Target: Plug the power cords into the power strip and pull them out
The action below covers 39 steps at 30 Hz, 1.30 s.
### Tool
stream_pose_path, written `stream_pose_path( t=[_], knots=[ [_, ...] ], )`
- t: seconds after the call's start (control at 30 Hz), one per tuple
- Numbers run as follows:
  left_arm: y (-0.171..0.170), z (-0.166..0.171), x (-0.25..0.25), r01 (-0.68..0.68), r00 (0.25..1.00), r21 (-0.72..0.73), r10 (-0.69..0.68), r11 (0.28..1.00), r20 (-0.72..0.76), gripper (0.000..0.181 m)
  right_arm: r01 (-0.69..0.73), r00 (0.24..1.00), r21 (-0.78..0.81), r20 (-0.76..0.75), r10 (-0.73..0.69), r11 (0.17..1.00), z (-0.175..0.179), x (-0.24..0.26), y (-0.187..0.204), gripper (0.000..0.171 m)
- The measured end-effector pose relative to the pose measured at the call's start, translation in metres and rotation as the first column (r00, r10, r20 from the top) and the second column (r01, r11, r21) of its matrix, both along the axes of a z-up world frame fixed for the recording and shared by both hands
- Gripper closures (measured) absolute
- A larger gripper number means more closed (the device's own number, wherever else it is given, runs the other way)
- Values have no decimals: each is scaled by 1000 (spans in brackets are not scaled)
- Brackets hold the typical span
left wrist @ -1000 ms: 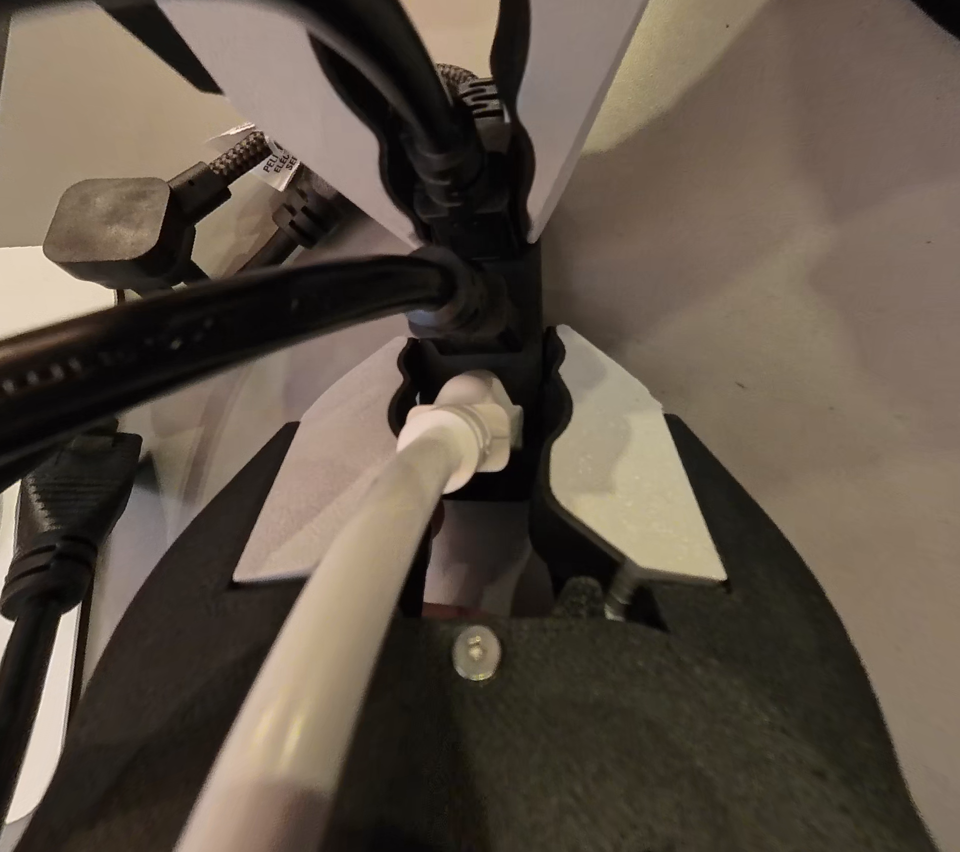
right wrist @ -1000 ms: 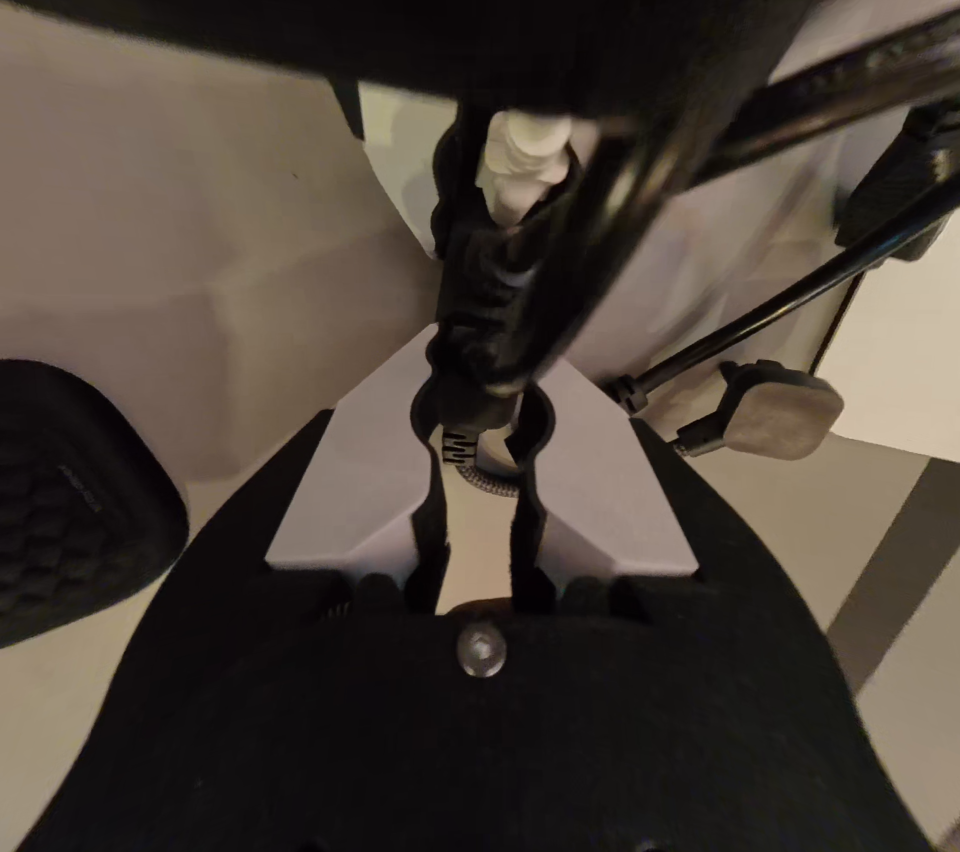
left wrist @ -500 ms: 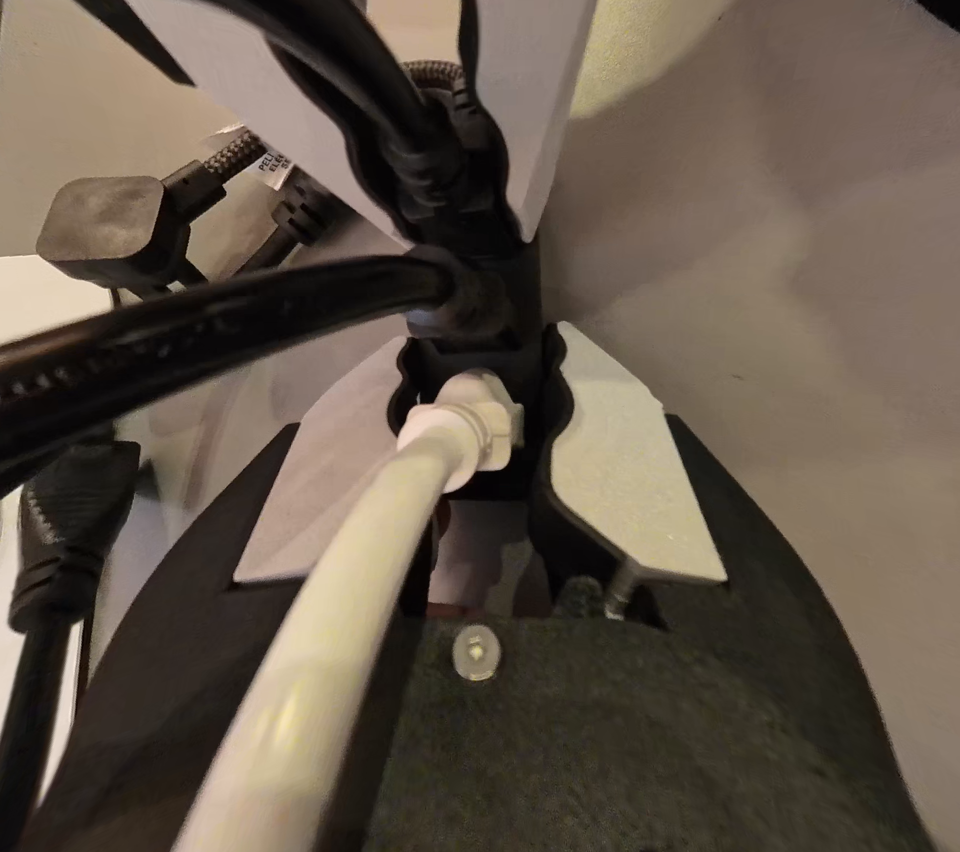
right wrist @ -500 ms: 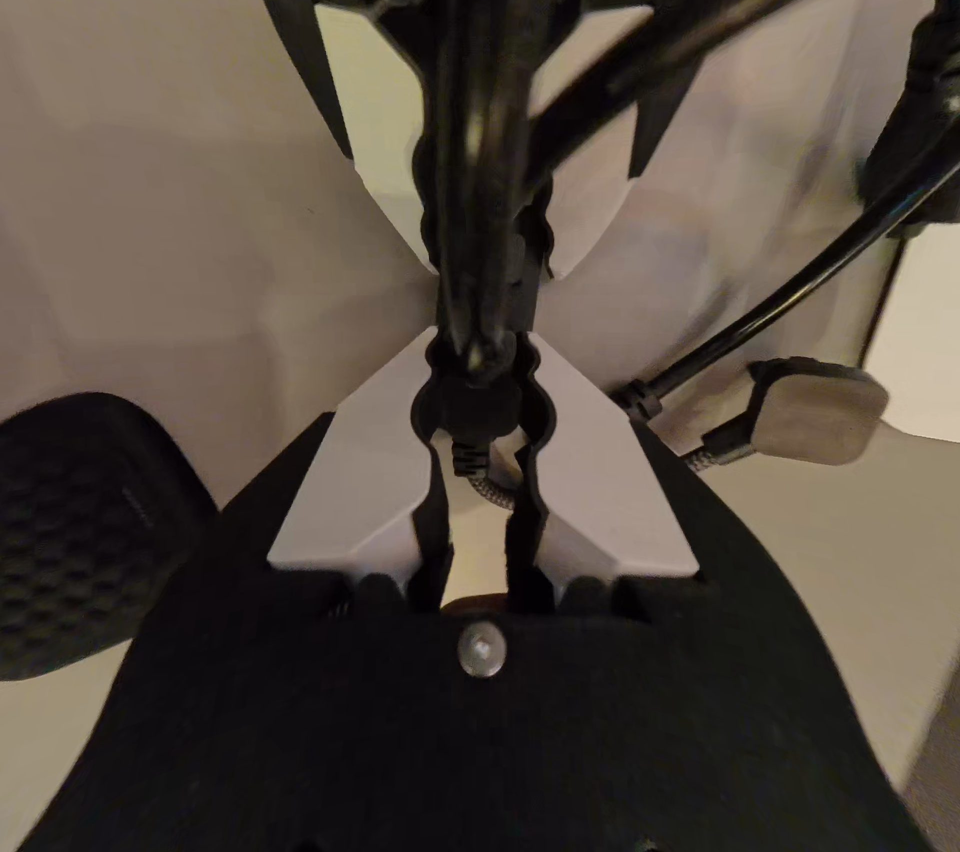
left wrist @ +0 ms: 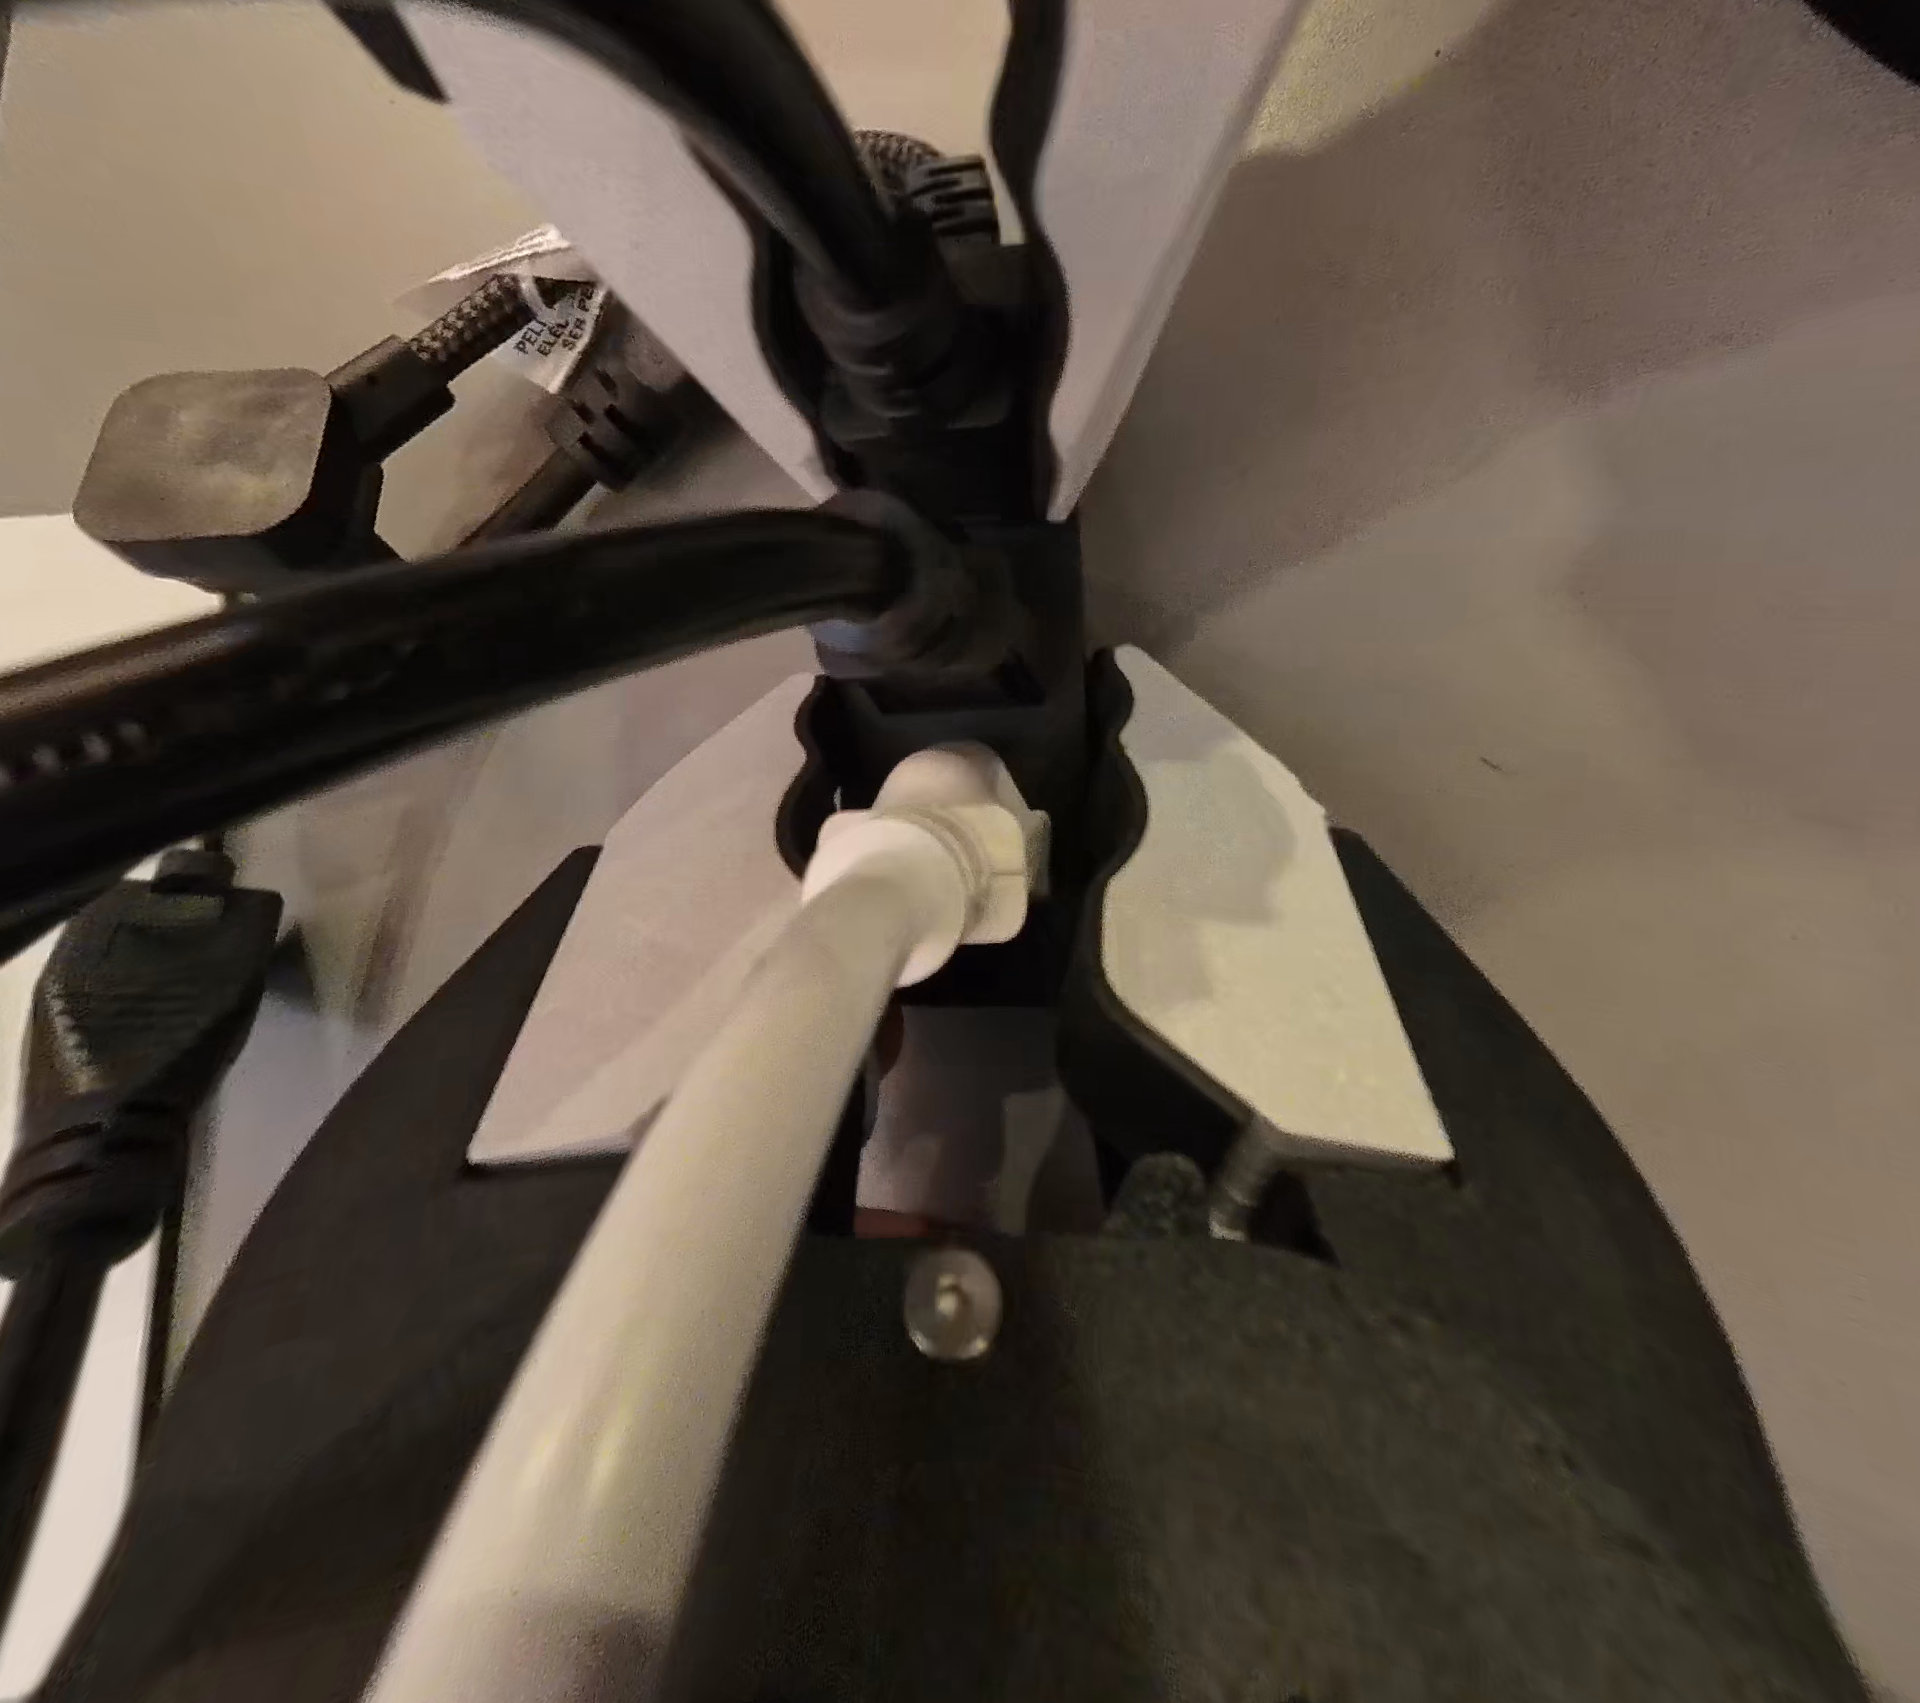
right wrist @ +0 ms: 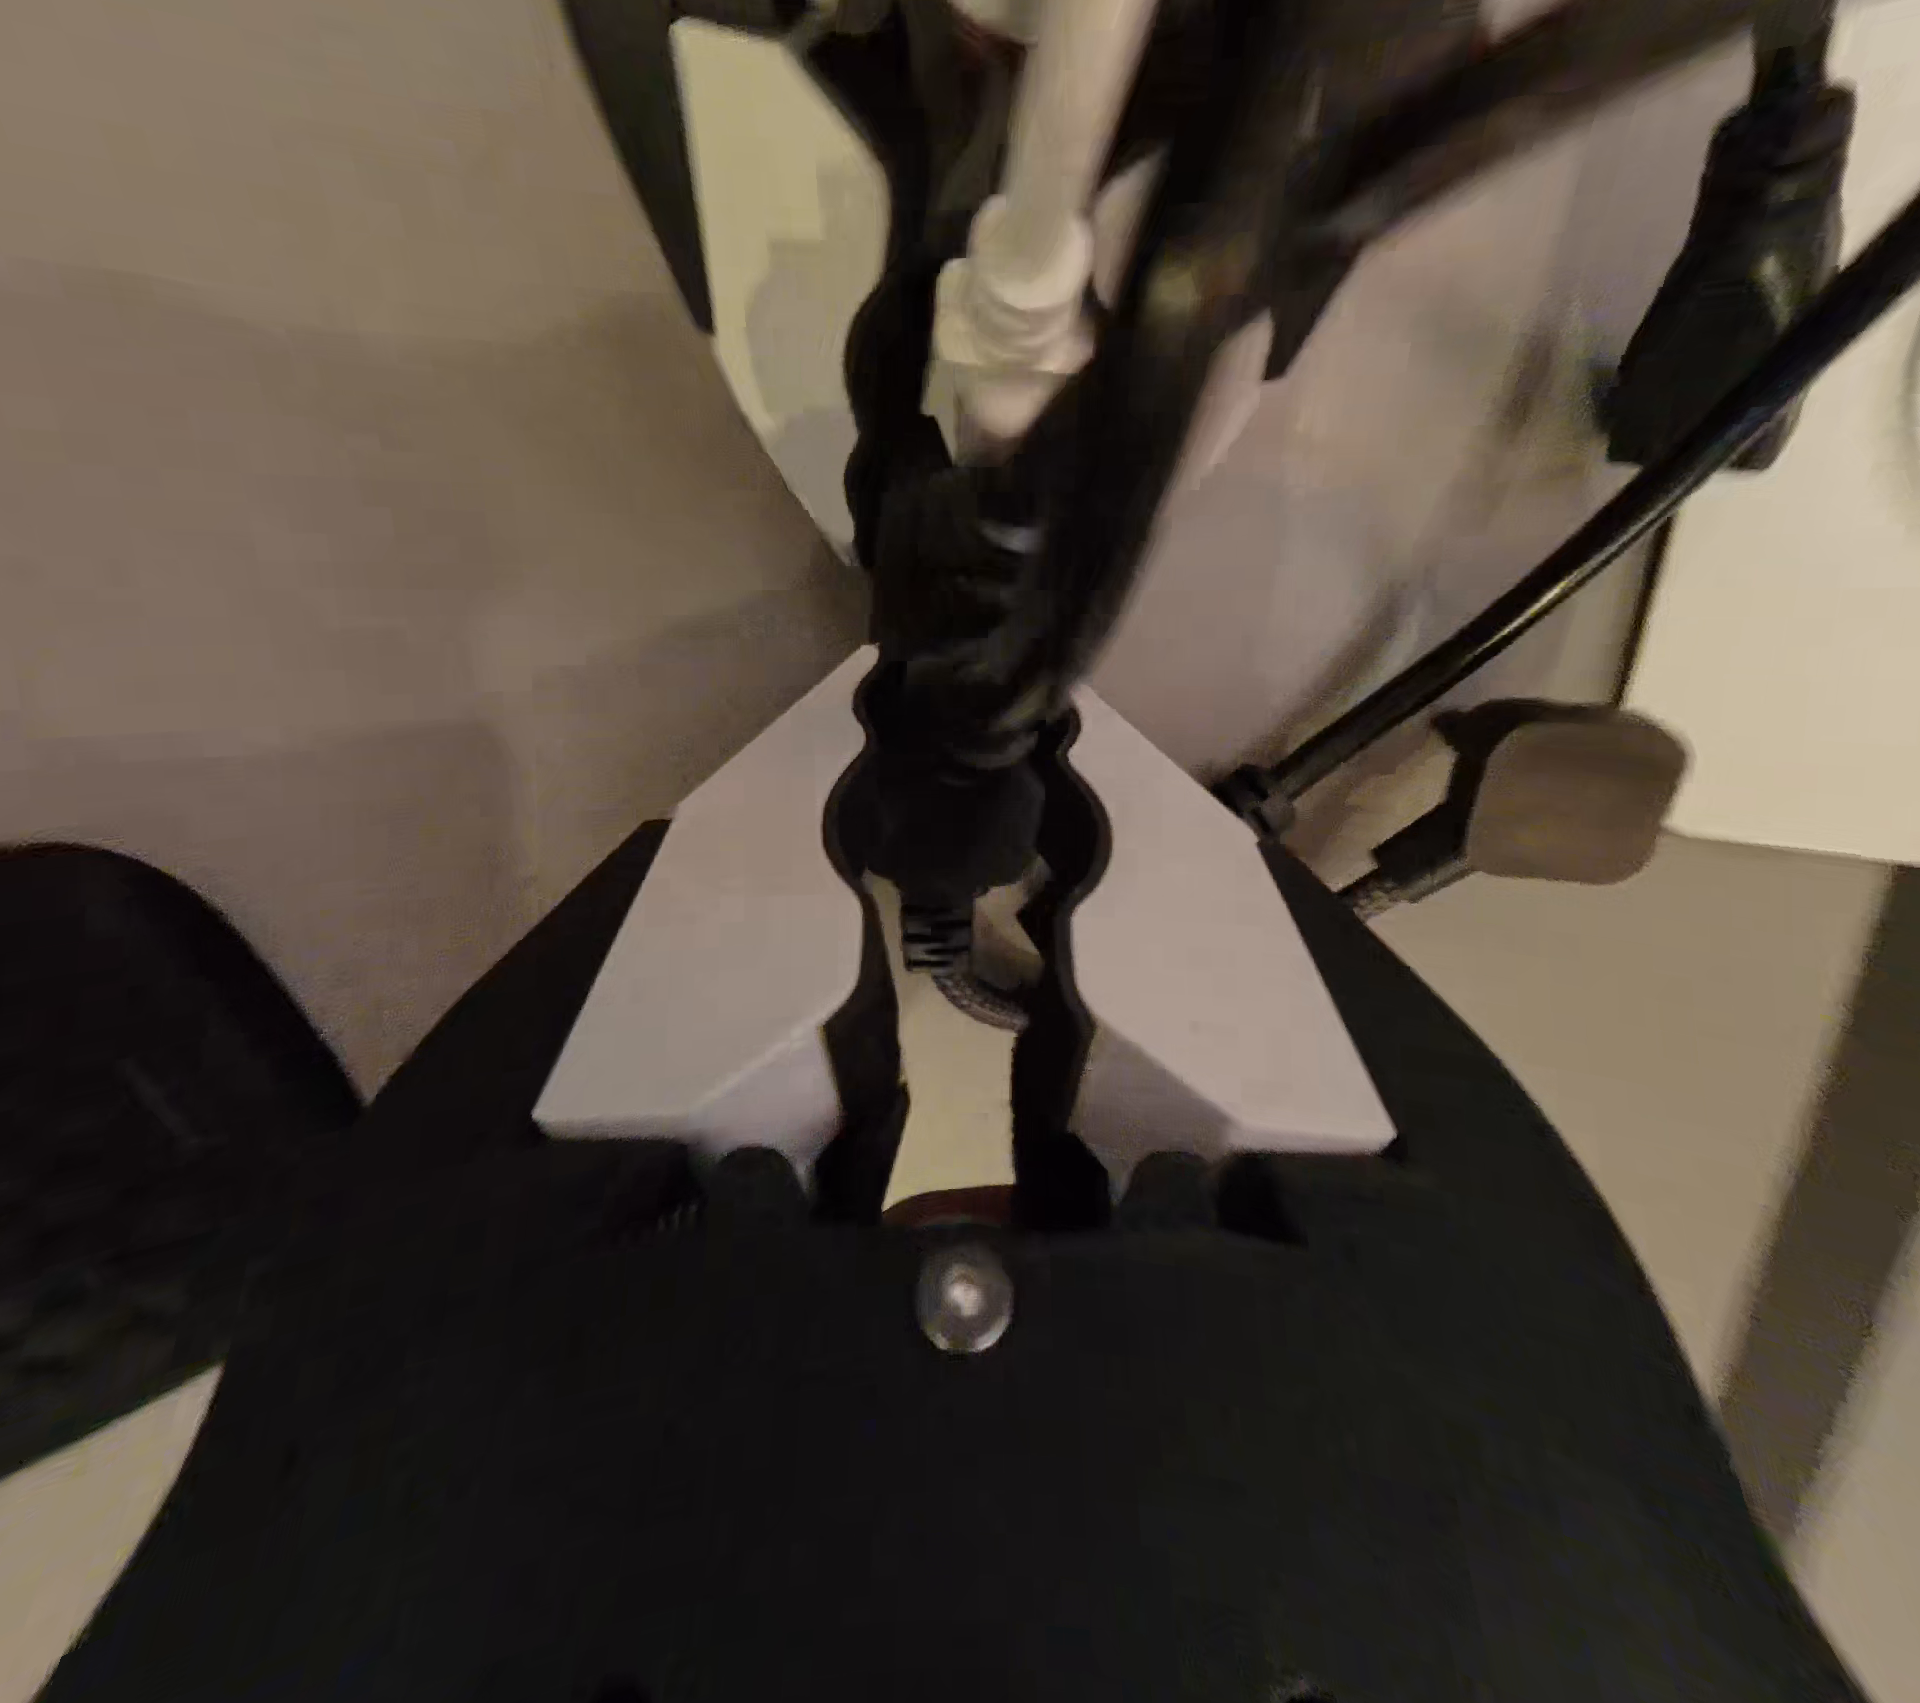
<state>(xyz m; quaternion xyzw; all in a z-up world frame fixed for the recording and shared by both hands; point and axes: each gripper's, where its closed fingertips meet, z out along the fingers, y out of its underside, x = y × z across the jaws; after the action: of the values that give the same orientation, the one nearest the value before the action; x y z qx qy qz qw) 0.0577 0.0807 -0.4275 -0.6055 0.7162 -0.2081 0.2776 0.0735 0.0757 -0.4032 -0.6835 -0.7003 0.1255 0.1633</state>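
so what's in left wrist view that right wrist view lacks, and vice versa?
Left only: a paper tag on the braided cord above the loose plug.

Right only: a dark textured object at lower left.

Both: the left gripper shut on the white cord, the right gripper shut on a black plug, and a loose black plug lying off to the side.

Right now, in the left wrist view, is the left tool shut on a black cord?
No: the left tool is shut on a white cord.
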Motion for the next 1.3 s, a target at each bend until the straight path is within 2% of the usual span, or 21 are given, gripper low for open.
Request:
stream_pose_path(
  t=[0.13, 0.27, 0.37, 0.47, 0.57, 0.63, 0.7, 0.83, 1.1, 1.17, 1.3],
  knots=[
    [0, 1, 1, -1, 1000, 6, 1, 1000, 0, 137, -54, 997, 110, 66, 47, 992, 0, 1, 0, 150],
    [1, 2, 2, 3, 1000, 9, -3, 1000, 25, 136, -31, 999, 43, 41, 29, 999, -1, 1, 1, 149],
    [3, 4, 3, 4, 999, 60, -6, 998, 31, 132, -56, 998, 42, 25, 55, 998, 0, 0, 0, 150],
    [-1, 9, 6, 1, 998, 44, -4, 999, 68, 128, -83, 997, 26, 9, 83, 996, 0, -2, -1, 150],
    [-3, 17, 15, -10, 990, -3, 10, 1000, 142, 131, -84, 996, 2, -21, 84, 996, 0, -4, -2, 149],
    [-2, 15, 15, 6, 993, 30, -9, 1000, 118, 135, -94, 995, 14, -10, 95, 995, 0, -4, -2, 149],
    [-4, 14, 15, 9, 994, 3, -9, 1000, 112, 138, -84, 996, 1, -8, 84, 996, 0, -4, -2, 149],
    [-5, 13, 14, 6, 994, -3, -6, 1000, 105, 139, -92, 995, 33, 38, 91, 995, 0, -5, -2, 150],
    [-5, 12, 13, 1, 997, 22, -3, 1000, 72, 135, -144, 988, 225, 89, 126, 964, 2, -6, -2, 150],
    [-5, 13, 14, 10, 997, 34, -12, 999, 82, 137, -116, 992, 164, 75, 104, 980, 1, -4, -3, 151],
    [-1, 11, 12, -17, 998, 17, 16, 1000, 66, 129, -84, 996, 52, 39, 82, 995, 1, -5, -1, 151]
  ],
)
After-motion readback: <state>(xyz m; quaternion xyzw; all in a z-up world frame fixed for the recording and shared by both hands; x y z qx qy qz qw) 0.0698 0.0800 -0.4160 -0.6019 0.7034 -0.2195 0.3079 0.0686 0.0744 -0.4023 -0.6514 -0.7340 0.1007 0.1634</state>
